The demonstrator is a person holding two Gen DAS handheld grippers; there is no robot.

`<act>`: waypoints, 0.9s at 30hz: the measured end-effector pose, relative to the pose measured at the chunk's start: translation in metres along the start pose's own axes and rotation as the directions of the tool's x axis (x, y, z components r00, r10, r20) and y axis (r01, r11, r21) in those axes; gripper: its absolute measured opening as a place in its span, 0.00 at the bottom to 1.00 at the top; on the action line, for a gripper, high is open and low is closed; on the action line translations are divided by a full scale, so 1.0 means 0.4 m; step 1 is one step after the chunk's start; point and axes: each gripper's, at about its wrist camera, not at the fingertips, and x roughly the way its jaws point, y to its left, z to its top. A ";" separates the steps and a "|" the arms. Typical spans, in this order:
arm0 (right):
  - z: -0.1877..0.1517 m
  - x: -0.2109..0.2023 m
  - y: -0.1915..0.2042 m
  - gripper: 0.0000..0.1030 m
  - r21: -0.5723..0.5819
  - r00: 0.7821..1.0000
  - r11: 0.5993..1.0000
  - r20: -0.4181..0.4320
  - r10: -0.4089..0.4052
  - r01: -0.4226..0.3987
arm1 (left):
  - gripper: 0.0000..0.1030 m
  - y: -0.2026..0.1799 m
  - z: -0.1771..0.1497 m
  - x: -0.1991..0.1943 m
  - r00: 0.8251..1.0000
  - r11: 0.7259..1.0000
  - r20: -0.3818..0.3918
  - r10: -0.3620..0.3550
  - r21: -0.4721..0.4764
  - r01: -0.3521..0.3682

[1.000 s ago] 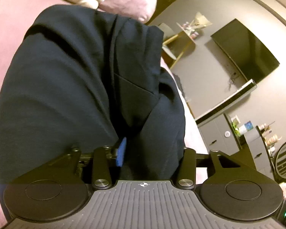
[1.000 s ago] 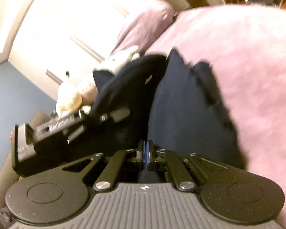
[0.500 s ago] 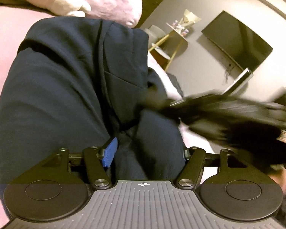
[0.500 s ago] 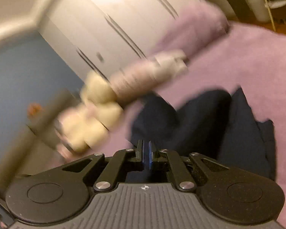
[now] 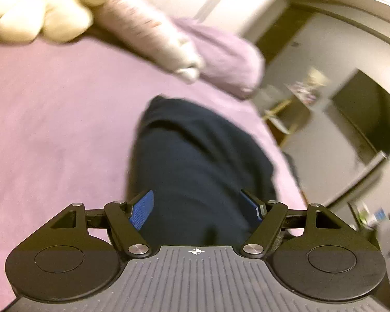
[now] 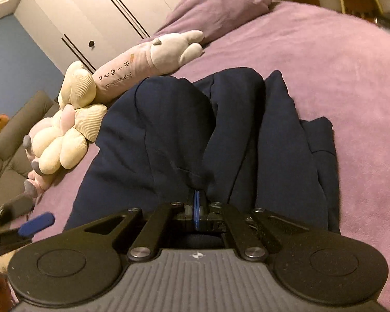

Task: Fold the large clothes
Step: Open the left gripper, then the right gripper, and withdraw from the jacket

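While the left tongs have just been opening above the navy garment, the right tongs pinch its fabric.

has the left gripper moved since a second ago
Yes. The left gripper has pulled back from the navy garment; more purple bedspread shows, and its jaws have just been opening.

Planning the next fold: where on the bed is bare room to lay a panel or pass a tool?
Free: bedspread right of the navy garment, up to the pillow; also the strip left of the garment in the left wrist view. Crowded: the left edge, where the plush toys touch the cloth, with the open left tool below them.
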 end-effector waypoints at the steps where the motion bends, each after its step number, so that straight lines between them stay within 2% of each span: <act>1: 0.000 -0.002 -0.001 0.00 0.002 1.000 1.000 0.002 -0.003 0.003 | 0.74 0.014 0.000 0.029 0.999 0.999 -0.035 0.011 -0.036 -0.012; 2: 0.001 -0.003 0.000 0.00 0.003 1.000 1.000 0.002 -0.005 0.005 | 0.74 0.030 -0.004 0.058 0.997 0.996 -0.075 -0.002 -0.093 -0.005; 3: 0.002 -0.004 0.004 0.00 -0.002 1.000 1.000 0.001 -0.012 0.012 | 0.76 0.038 -0.013 0.070 0.997 0.991 -0.078 -0.017 -0.136 0.006; 7: 0.004 0.003 0.028 0.00 -0.041 0.999 0.998 0.004 -0.043 0.043 | 0.77 0.041 -0.011 0.082 0.998 0.988 -0.058 -0.028 -0.154 0.018; 9: 0.001 0.002 0.019 0.00 -0.041 0.999 0.998 0.008 -0.037 0.037 | 0.77 0.026 -0.011 0.085 0.997 0.991 -0.069 -0.020 -0.135 0.011; 12: 0.001 -0.001 0.017 0.00 -0.034 0.999 0.999 0.012 -0.037 0.038 | 0.77 -0.017 -0.009 0.093 0.997 0.999 -0.080 0.015 -0.049 -0.019; 16: 0.005 -0.046 0.044 0.00 -0.030 0.995 0.995 0.040 -0.089 0.091 | 0.77 -0.030 -0.020 0.076 0.996 1.000 -0.080 0.031 0.010 -0.030; 18: 0.005 -0.111 0.082 0.00 -0.050 0.989 0.992 0.100 -0.106 0.112 | 0.77 -0.027 -0.021 0.077 0.996 1.000 -0.080 0.030 0.007 -0.030; 19: 0.002 -0.148 0.106 0.04 -0.072 0.986 0.992 0.137 -0.095 0.105 | 0.77 -0.028 -0.021 0.080 0.996 1.000 -0.079 0.031 0.002 -0.031; 22: -0.015 -0.211 0.176 0.04 -0.138 0.981 0.989 0.194 -0.028 0.055 | 0.77 -0.034 -0.023 0.082 0.996 0.999 -0.075 0.040 0.008 -0.039; 24: -0.040 -0.203 0.220 0.04 -0.199 0.986 0.980 0.166 0.009 0.025 | 0.77 -0.039 -0.025 0.076 0.996 0.999 -0.076 0.045 0.009 -0.044; 27: -0.087 -0.154 0.250 0.03 -0.277 0.991 0.957 0.128 -0.048 0.082 | 0.77 -0.041 -0.025 0.078 0.995 0.999 -0.084 0.046 0.026 -0.044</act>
